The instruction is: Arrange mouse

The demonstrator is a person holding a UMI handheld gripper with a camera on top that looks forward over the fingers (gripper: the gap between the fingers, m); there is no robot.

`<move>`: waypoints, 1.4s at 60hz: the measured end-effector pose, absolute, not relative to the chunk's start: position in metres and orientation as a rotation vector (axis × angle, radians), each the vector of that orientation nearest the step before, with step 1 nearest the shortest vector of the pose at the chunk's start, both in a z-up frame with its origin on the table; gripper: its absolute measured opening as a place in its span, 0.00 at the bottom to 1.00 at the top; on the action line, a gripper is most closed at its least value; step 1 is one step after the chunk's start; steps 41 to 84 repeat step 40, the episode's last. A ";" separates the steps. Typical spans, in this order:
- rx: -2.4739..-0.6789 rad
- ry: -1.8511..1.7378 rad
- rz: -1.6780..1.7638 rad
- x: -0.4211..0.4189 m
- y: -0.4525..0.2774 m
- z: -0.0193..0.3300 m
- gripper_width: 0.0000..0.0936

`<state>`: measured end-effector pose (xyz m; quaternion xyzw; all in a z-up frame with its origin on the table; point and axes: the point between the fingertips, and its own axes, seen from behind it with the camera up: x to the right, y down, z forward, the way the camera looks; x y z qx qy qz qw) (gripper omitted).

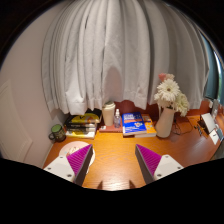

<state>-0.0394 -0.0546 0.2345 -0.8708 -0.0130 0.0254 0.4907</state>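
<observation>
My gripper point(113, 160) is open, its two purple pads wide apart above a wooden desk point(115, 150). Nothing is between the fingers; only bare wood shows there and just ahead. No mouse is in view. The left fingertip point(78, 158) and the right fingertip point(149, 158) frame the desk's near part.
Beyond the fingers, along the desk's back by a white curtain point(110, 55): a stack of books point(82, 126), a cream jug point(108, 113), a blue book point(133, 124), a vase of flowers point(166, 105), a small frame point(211, 124).
</observation>
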 end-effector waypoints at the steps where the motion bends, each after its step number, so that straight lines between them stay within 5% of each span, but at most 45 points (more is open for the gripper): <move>1: -2.114 -0.028 0.062 -0.033 -0.060 0.235 0.91; 29: -2.129 -0.034 0.095 0.059 -0.169 0.222 0.91; 84: -2.125 -0.012 0.079 0.074 -0.176 0.224 0.91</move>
